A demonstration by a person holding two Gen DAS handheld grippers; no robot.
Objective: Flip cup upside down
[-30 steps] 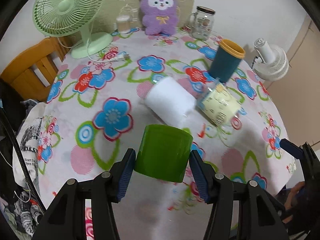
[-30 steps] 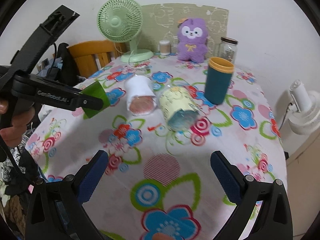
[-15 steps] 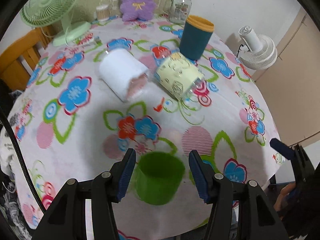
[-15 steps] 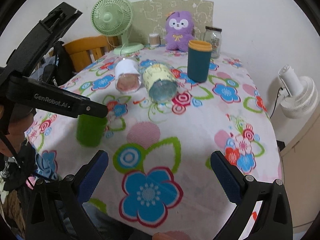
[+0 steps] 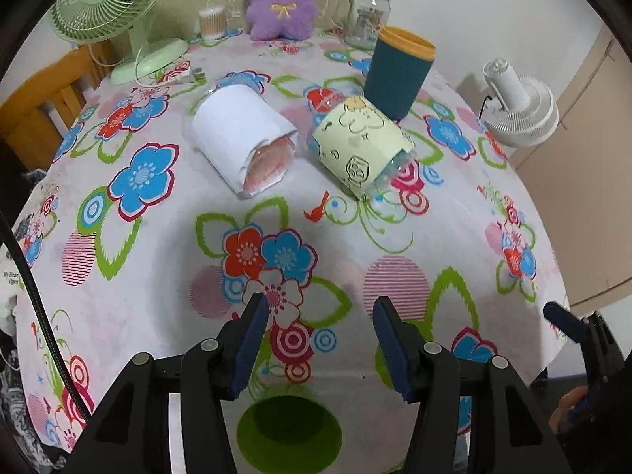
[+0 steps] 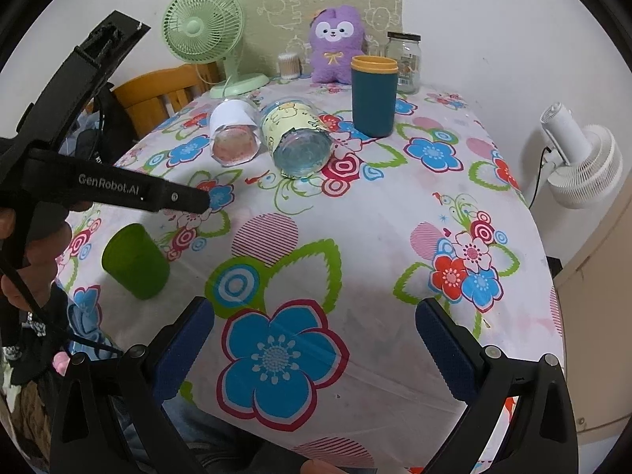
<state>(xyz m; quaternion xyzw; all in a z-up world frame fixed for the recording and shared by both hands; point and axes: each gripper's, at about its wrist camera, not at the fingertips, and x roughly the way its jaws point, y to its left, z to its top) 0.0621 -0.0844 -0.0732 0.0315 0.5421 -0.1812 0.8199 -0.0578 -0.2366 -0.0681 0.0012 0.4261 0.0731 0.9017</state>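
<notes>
The green cup (image 6: 135,261) stands upside down on the flowered tablecloth near the table's front left edge; in the left wrist view its flat bottom (image 5: 289,429) shows below the fingers. My left gripper (image 5: 320,339) is open and raised above the cup, apart from it; it shows in the right wrist view as a black arm (image 6: 118,191). My right gripper (image 6: 314,343) is open and empty over the front of the table.
A white cup (image 5: 243,138) and a pale yellow cup (image 5: 361,146) lie on their sides mid-table. A teal cup with a yellow rim (image 5: 399,73) stands upright behind them. A green fan (image 5: 114,12), a purple plush (image 5: 280,0), a jar (image 5: 369,15) stand at the back.
My left gripper turned the green cup over, set it mouth down on the table, opened and lifted away. The right gripper drew back toward the table's front edge.
</notes>
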